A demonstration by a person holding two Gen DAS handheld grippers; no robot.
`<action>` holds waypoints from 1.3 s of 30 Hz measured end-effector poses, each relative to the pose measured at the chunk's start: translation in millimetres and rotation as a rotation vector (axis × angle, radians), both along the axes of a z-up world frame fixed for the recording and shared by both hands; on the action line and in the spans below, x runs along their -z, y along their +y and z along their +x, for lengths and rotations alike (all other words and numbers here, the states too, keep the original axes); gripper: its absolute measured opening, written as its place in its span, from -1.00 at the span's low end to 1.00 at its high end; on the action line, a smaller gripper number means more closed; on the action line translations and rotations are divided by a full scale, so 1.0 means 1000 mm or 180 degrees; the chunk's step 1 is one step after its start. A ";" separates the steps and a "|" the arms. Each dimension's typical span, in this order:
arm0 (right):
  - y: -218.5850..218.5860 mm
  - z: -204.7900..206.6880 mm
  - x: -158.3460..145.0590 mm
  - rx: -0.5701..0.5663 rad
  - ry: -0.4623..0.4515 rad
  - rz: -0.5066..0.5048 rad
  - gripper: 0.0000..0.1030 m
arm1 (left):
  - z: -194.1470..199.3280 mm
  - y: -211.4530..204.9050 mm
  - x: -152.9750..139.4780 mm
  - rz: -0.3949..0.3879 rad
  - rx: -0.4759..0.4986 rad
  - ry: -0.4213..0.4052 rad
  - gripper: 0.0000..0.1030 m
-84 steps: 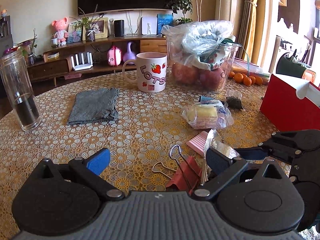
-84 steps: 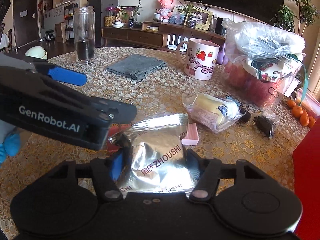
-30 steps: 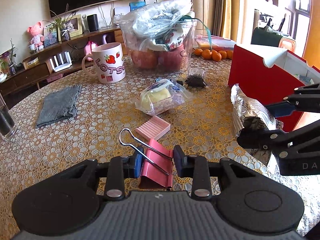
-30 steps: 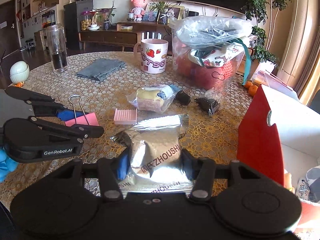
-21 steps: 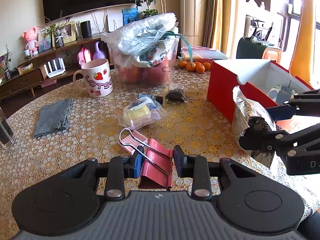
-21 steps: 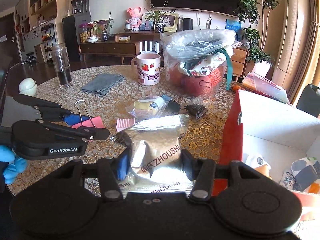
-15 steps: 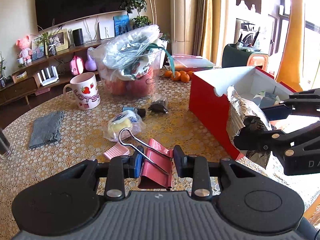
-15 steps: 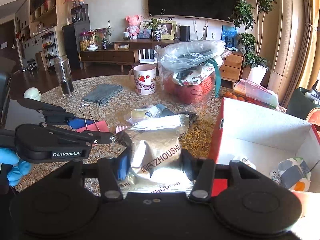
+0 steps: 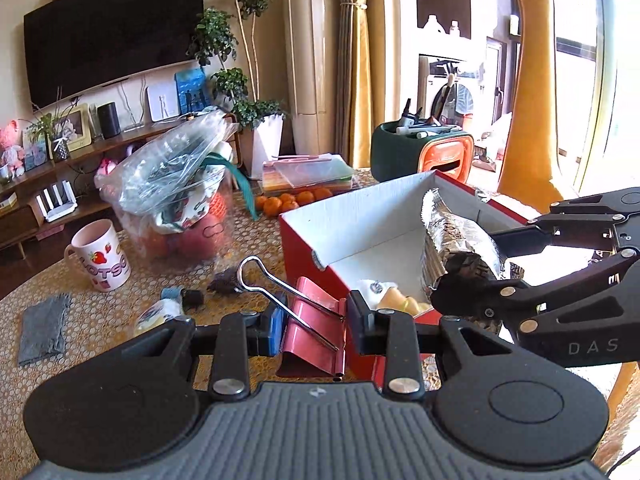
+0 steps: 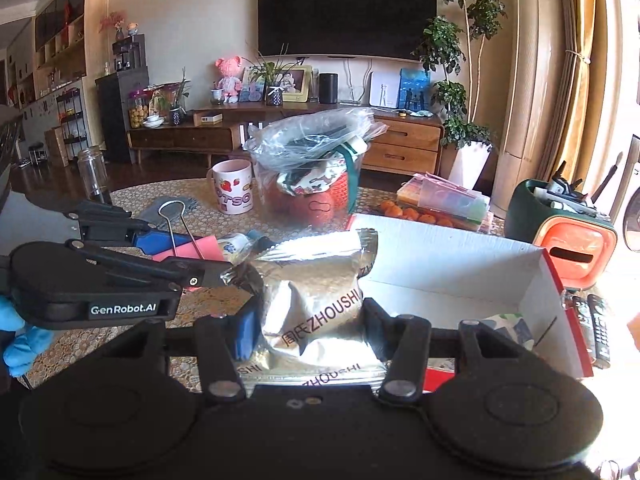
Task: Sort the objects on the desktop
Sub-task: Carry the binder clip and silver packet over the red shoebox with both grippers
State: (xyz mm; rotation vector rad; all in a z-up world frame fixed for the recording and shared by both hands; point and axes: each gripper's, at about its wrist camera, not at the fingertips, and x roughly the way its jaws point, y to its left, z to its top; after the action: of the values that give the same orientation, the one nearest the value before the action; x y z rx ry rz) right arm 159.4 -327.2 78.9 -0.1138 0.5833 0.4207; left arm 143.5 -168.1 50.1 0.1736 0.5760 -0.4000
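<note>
Two grippers loaded: left gripper (image 9: 314, 322) clamps red binder clip (image 9: 310, 326), right gripper (image 10: 308, 322) squeezes foil packet (image 10: 316, 288) over near edge of open red box (image 9: 384, 216); mug (image 9: 102, 254), bagged fruit tub (image 9: 180, 208), oranges (image 9: 292, 199) beyond on table (image 9: 104, 312).

Clip (image 9: 310, 326): pink-red, silver wire handles. Packet (image 10: 316, 300): silver foil, dark lettering. Box (image 9: 320, 276): red outside, white inside. Desk (image 9: 100, 316): gold circle-lace pattern. Mug (image 9: 102, 256): white, strawberries.
</note>
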 end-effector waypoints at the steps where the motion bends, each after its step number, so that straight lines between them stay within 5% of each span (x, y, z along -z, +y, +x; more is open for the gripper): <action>1: -0.006 0.001 -0.001 0.0023 -0.0012 0.0008 0.02 | 0.002 -0.008 -0.002 0.0009 0.0037 -0.0017 -0.41; 15: -0.075 0.040 0.001 0.0366 0.0016 0.0001 0.02 | 0.047 -0.091 0.009 0.0209 0.0331 0.0081 -0.41; 39: -0.104 0.178 0.070 0.0611 0.0885 -0.0127 0.02 | 0.153 -0.144 0.071 0.0544 0.0397 0.0866 -0.41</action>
State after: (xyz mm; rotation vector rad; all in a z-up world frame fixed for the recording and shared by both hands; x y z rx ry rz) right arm 337.4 -430.8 8.7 -0.0365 0.8687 0.2392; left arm 297.0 -312.6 -21.1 0.3232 0.8710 -0.4995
